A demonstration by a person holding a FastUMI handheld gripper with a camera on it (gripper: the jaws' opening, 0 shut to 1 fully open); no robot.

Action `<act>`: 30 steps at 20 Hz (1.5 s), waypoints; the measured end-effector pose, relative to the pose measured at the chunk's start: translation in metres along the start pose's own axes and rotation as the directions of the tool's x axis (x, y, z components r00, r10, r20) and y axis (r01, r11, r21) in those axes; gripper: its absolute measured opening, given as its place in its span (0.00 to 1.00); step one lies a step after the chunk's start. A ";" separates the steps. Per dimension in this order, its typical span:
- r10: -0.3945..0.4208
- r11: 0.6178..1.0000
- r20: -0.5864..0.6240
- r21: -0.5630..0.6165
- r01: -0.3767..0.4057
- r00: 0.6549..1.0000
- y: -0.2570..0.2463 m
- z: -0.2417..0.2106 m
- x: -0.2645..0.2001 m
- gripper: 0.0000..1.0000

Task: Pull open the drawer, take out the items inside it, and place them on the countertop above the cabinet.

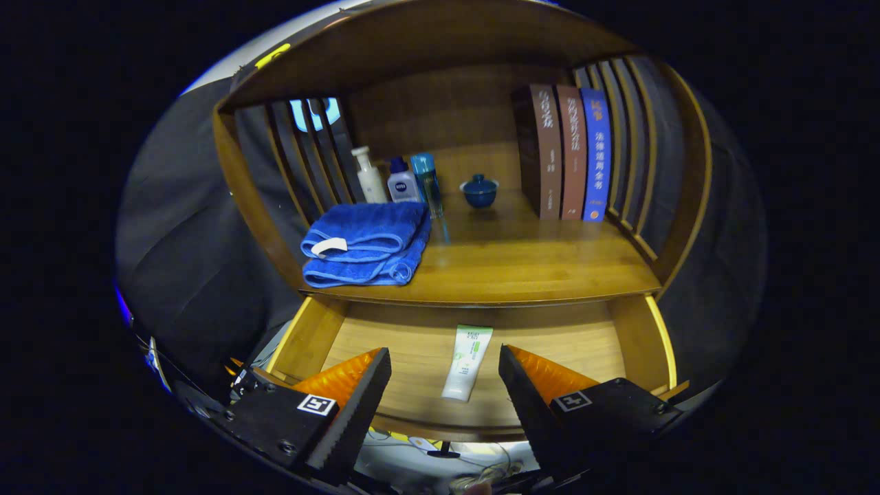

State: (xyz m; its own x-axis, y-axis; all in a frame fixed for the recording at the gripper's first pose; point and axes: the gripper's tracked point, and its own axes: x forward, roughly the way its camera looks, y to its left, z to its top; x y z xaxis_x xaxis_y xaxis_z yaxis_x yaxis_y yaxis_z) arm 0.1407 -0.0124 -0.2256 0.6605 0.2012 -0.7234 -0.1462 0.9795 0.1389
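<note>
The wooden drawer (309,337) stands pulled open below the countertop (522,265). On its floor lies a white tube with a green end (467,363), pointing front to back. My gripper (445,375) hovers open above the drawer's front, and the tube lies between the two fingertips, lower down and untouched. Nothing is held between the fingers.
On the countertop a folded blue towel (368,244) lies at the left. Behind it stand a white bottle (369,177), a small blue-capped bottle (402,182) and a tall teal bottle (426,180). A blue lidded cup (479,190) sits mid-back, three upright books (567,151) at the right. Slatted side walls enclose the shelf.
</note>
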 end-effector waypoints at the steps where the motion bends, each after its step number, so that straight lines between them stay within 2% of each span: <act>1: -0.013 1.000 -0.040 -0.011 0.012 0.999 -0.004 -0.004 0.014 0.99; 7: -0.056 0.997 -0.207 -0.066 0.043 0.977 -0.015 -0.036 0.066 0.99; 11: -0.085 0.995 -0.243 -0.070 0.070 0.966 -0.020 -0.048 0.092 0.97; 16: -0.126 0.991 -0.340 -0.094 0.099 0.932 -0.024 -0.070 0.104 0.97; 24: -0.188 0.981 -0.418 -0.123 0.149 0.889 -0.035 -0.089 0.113 0.96; 28: -0.200 0.980 -0.493 -0.119 0.161 0.847 -0.038 -0.103 0.116 0.95; 29: -0.199 0.980 -0.501 -0.109 0.166 0.842 -0.036 -0.102 0.118 0.94; 30: -0.185 0.983 -0.511 -0.092 0.161 0.840 -0.035 -0.105 0.122 0.85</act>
State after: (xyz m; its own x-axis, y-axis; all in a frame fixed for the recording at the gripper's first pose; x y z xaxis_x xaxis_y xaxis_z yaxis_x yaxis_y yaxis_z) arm 0.1488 -0.0236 -0.3894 0.2055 -0.0196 -0.9785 -0.1054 0.9935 -0.0421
